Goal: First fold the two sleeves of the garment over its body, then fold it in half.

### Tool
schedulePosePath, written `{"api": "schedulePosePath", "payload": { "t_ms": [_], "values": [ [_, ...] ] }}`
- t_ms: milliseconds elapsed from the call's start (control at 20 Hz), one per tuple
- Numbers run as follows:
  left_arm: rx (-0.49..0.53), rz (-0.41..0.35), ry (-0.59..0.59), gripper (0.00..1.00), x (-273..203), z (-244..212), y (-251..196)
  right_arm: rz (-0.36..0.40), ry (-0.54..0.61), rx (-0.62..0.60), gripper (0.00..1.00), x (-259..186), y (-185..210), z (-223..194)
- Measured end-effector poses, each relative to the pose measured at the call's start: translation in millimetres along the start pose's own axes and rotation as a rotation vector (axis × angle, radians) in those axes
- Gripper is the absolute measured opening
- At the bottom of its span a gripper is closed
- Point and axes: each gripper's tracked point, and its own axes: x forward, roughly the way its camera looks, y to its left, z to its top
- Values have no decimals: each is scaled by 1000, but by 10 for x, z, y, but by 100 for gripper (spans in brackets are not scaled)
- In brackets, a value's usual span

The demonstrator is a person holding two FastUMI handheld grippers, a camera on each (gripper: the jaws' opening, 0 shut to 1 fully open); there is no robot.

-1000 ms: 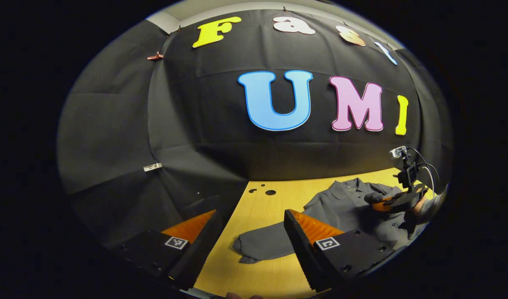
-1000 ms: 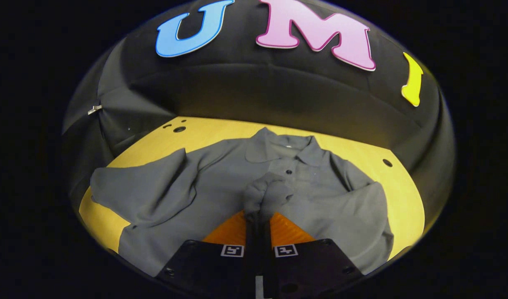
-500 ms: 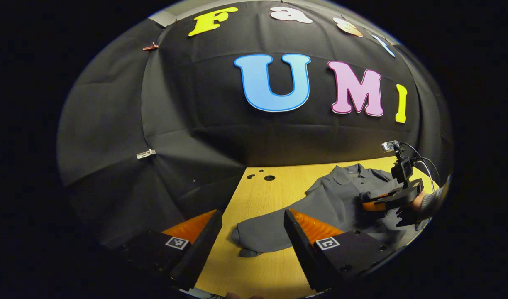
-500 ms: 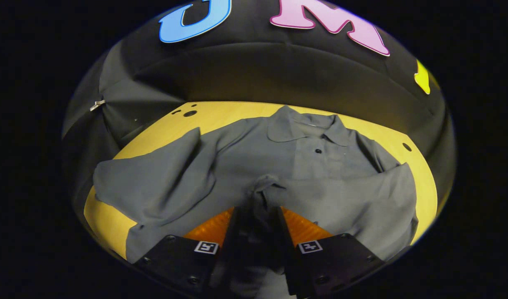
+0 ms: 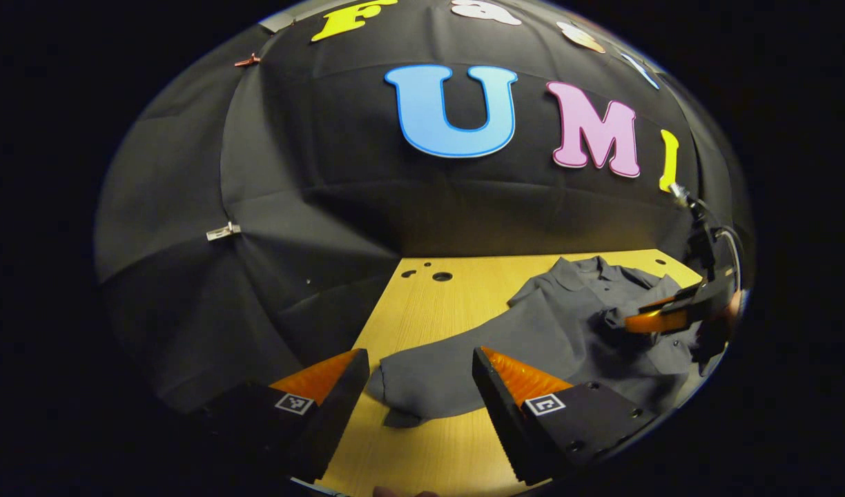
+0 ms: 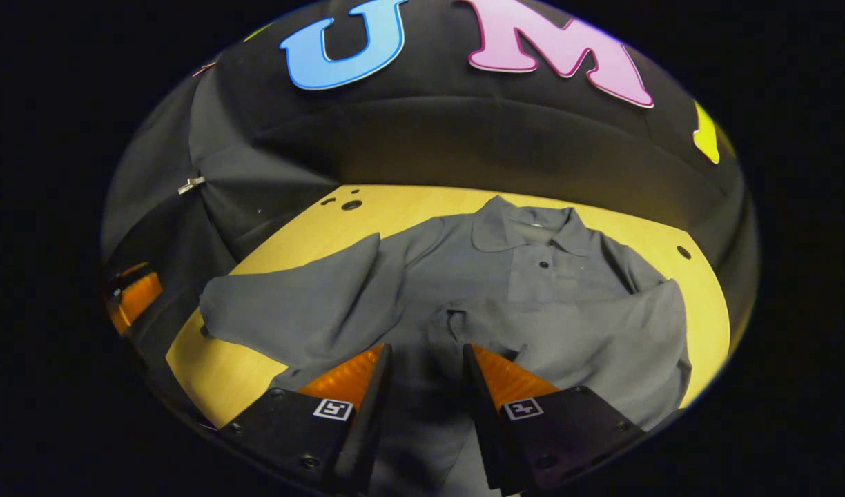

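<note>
Now the right gripper (image 6: 422,359) has let go: a second ago its fingers were pinched shut on the cuff of one sleeve, half a second ago they were parting, and at present they stand apart with nothing between them but cloth lying flat below. That sleeve (image 6: 574,331) has been laid across the front of the shirt (image 6: 533,269), its cuff resting near the middle of the body just ahead of the fingers (the collar and buttons show beyond it, toward the wall). So one sleeve now lies over the body as the task wants. The other sleeve (image 6: 291,310) lies spread out sideways on the yellow table (image 6: 409,200), well clear of the body, so the sleeve part is only half met and the fold in half would come after that. The left gripper (image 5: 419,373) has eased forward and down over the past second: its fingers are wide apart, gripping nothing, and the end of the spread sleeve (image 5: 429,379) sits between them in the left gripper view. Judging from that, a pinch on this cuff looks likely next, and it would need both fingers low enough to catch the cloth rather than skim it.
</note>
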Motion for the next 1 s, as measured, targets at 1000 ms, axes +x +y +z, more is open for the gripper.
{"api": "schedulePosePath", "payload": {
  "t_ms": [1000],
  "values": [
    [-29,87,312,99,1000,-1079,334,-301,-69,78,64,-1802,-1415,-186]
  ]
}}
